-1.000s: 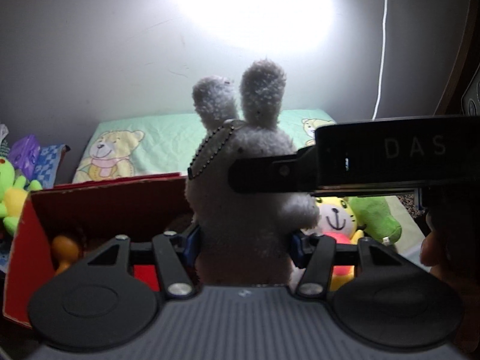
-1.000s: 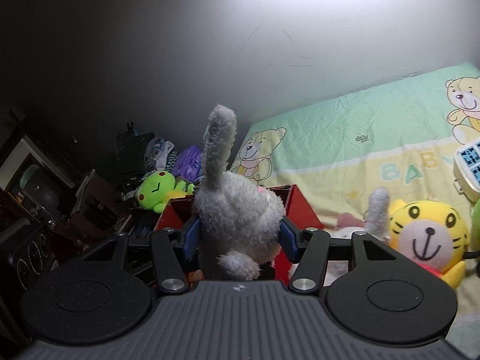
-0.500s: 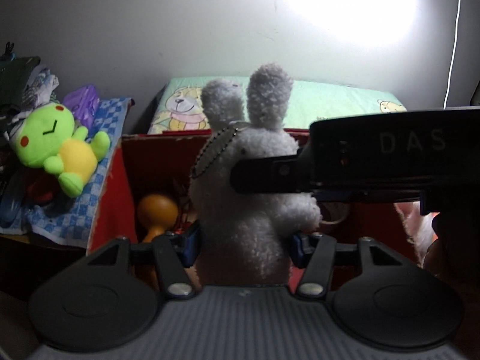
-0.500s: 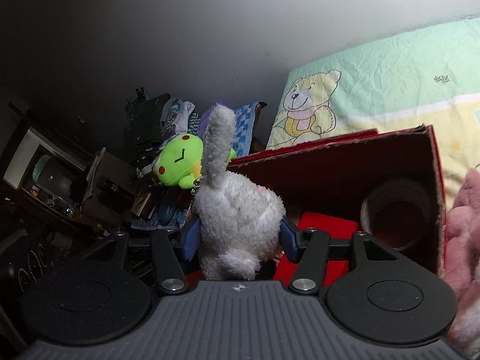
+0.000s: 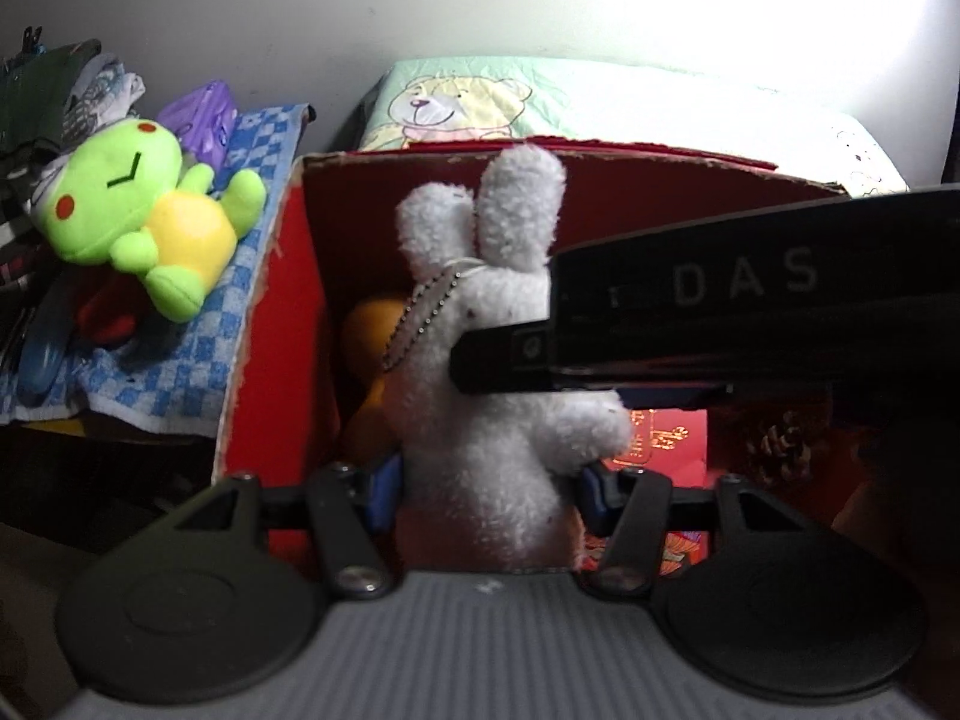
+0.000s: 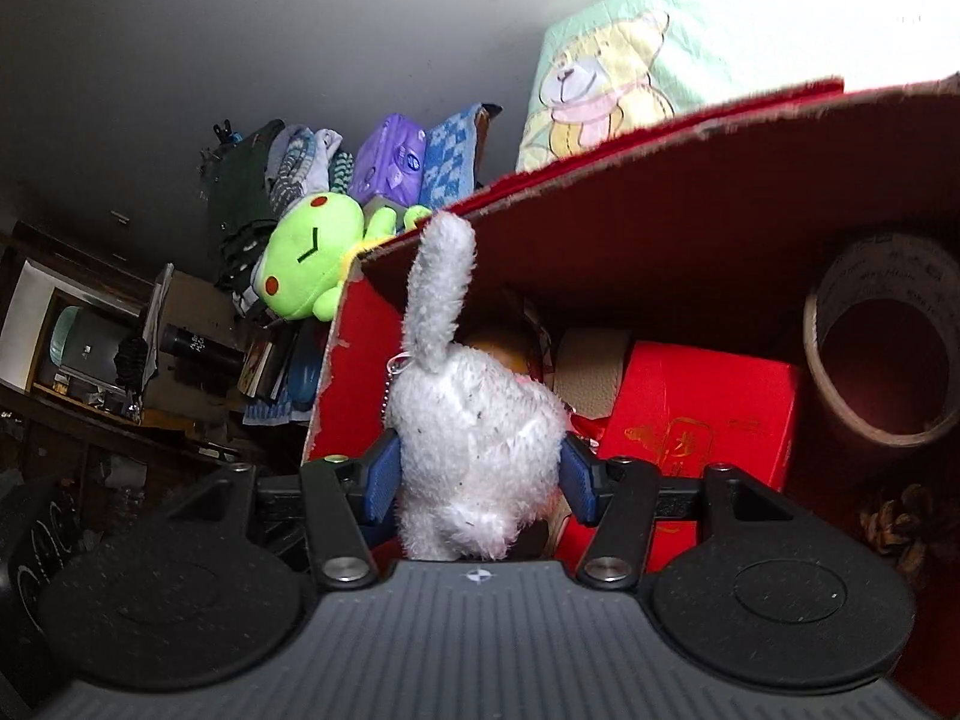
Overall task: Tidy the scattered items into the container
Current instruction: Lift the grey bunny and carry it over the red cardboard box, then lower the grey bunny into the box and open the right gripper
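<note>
Both grippers clamping white bunny

The left hand-held gripper clamps a white plush rabbit upright over the open red box; the right hand-held gripper's black body crosses the rabbit's head. A green frog plush lies left.

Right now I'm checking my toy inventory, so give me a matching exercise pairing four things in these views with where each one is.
Things:
1. white rabbit plush
2. green frog plush
3. tape roll
4. pine cone

Places:
A. on the blue checked cloth, outside the red box
B. leaning against the box's inner wall, at the right
C. clamped between gripper fingers over the box
D. on the box floor, near the red packet

Pairs: 1-C, 2-A, 3-B, 4-D
</note>
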Demonstrator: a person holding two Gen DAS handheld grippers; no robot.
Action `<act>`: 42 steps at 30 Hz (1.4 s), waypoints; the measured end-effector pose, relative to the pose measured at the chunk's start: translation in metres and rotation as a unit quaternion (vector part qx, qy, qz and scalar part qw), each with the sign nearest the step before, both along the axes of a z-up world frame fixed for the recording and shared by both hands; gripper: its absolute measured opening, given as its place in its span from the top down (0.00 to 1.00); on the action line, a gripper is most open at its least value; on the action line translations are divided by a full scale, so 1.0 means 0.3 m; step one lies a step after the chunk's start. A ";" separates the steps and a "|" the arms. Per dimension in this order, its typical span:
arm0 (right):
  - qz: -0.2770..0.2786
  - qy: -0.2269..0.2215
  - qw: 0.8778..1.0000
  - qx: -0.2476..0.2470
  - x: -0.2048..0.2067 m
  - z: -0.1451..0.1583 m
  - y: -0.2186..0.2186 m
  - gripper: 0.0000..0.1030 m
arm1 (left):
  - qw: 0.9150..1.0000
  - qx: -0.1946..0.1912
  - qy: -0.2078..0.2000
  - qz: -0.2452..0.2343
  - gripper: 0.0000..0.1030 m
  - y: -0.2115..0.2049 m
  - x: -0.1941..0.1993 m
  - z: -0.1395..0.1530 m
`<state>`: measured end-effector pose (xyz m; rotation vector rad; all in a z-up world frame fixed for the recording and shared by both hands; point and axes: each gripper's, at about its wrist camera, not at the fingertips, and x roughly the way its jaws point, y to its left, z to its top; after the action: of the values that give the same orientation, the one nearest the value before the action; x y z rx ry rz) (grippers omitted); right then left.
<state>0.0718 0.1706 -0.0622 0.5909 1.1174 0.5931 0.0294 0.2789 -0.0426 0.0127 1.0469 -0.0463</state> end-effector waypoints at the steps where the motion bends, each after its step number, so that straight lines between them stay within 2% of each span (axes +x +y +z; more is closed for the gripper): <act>1: 0.000 0.008 1.000 0.002 0.005 -0.010 0.001 0.44 | 1.000 0.000 0.003 0.002 0.44 0.004 0.000 -0.001; 8: -0.001 0.049 0.999 0.014 0.033 -0.057 -0.006 0.43 | 1.000 0.006 0.015 0.010 0.43 0.012 0.001 -0.005; 12: 0.003 0.056 0.998 0.014 0.044 -0.066 0.003 0.43 | 1.000 -0.006 0.009 0.013 0.42 0.024 -0.022 0.022; 14: 0.007 0.059 0.998 0.015 0.053 -0.069 0.012 0.43 | 1.000 -0.001 -0.002 0.015 0.35 0.022 -0.042 0.044; 16: 0.014 0.061 0.998 0.013 0.058 -0.071 0.025 0.42 | 1.000 0.007 -0.019 0.009 0.34 0.016 -0.061 0.063; 21: 0.042 0.051 0.998 0.005 0.063 -0.059 0.051 0.36 | 0.999 0.005 -0.045 -0.023 0.38 0.006 -0.093 0.092; 25: 0.056 0.061 0.996 0.030 0.071 -0.067 0.043 0.30 | 0.999 -0.022 -0.022 -0.029 0.44 0.020 -0.075 0.061; 29: 0.040 0.052 0.997 0.035 0.063 -0.050 -0.008 0.31 | 0.999 0.004 -0.025 -0.029 0.44 0.006 -0.071 0.039; 32: 0.025 0.041 0.998 0.031 0.052 -0.040 -0.042 0.38 | 0.999 0.015 -0.022 -0.025 0.44 0.006 -0.063 0.028; 34: 0.021 0.042 0.999 0.019 0.054 -0.039 -0.041 0.50 | 0.999 0.022 -0.021 -0.023 0.43 0.007 -0.061 0.020; 35: 0.022 0.044 0.999 0.012 0.055 -0.043 -0.039 0.52 | 0.999 0.027 -0.023 -0.023 0.44 0.005 -0.064 0.019; 39: 0.023 0.051 0.998 0.019 0.059 -0.055 -0.028 0.55 | 0.999 0.038 -0.020 -0.027 0.43 0.003 -0.070 0.016; 42: 0.033 0.046 0.998 0.021 0.057 -0.052 -0.013 0.56 | 0.999 0.032 -0.016 -0.021 0.43 0.014 -0.069 0.021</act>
<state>0.0889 0.1666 -0.0778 0.6236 1.2180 0.6533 0.0088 0.2829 -0.0362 0.0927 1.0154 -0.0503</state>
